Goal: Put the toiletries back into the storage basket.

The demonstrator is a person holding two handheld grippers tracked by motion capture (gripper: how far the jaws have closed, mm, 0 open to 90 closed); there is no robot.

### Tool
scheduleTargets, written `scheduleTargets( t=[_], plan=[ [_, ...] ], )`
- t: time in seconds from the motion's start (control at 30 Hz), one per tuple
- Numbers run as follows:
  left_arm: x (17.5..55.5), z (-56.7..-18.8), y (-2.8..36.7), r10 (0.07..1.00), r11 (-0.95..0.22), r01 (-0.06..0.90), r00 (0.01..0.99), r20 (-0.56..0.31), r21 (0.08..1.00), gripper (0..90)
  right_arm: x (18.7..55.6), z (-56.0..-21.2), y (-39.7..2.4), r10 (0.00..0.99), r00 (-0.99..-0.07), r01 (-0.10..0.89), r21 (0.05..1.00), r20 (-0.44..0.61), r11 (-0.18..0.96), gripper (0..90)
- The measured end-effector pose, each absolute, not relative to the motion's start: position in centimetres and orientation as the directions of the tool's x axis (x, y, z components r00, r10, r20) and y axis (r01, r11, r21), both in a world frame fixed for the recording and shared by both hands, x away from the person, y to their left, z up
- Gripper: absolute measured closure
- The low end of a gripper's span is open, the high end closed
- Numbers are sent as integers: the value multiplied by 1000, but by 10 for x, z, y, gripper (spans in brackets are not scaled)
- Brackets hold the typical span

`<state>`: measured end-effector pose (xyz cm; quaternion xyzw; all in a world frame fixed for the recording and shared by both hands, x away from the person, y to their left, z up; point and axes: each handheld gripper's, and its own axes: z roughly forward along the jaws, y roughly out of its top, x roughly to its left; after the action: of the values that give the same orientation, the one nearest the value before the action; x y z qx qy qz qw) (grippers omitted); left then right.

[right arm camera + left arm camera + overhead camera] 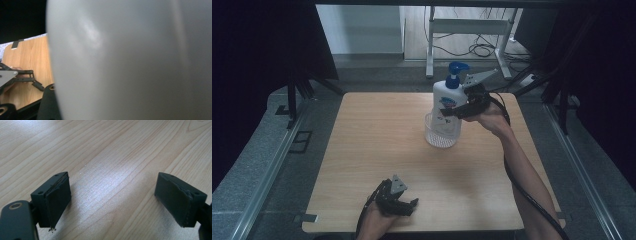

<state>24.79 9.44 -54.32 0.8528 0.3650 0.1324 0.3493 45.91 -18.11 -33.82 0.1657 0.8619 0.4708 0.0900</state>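
Note:
A white pump bottle point(446, 100) with a blue pump head stands upright, its base inside a clear round bowl point(441, 136) at the table's back right. My right gripper point(451, 113) is shut on the bottle's body from the right. In the right gripper view the bottle's white wall point(130, 60) is pressed close to the camera, and one black finger point(50, 105) shows at its left. Whether the bottle rests on the bowl's bottom I cannot tell. My left gripper point(411, 204) lies near the front edge, its jaws wide apart over bare wood point(112, 200) and nothing between them.
The wooden table point(377, 150) has grey padded floor on both sides. Behind it stand a white desk frame point(467, 30) and loose cables point(482, 49). Dark curtains close off both sides.

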Motion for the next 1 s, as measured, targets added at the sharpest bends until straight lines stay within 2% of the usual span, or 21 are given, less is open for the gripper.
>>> scheduleTargets(
  t=[1.0],
  plan=[
    [248,-543,94,718,-488,532,696,-29,692,131,496,-354,-172,371,-929,196,833,-12,518,375]
  ],
)
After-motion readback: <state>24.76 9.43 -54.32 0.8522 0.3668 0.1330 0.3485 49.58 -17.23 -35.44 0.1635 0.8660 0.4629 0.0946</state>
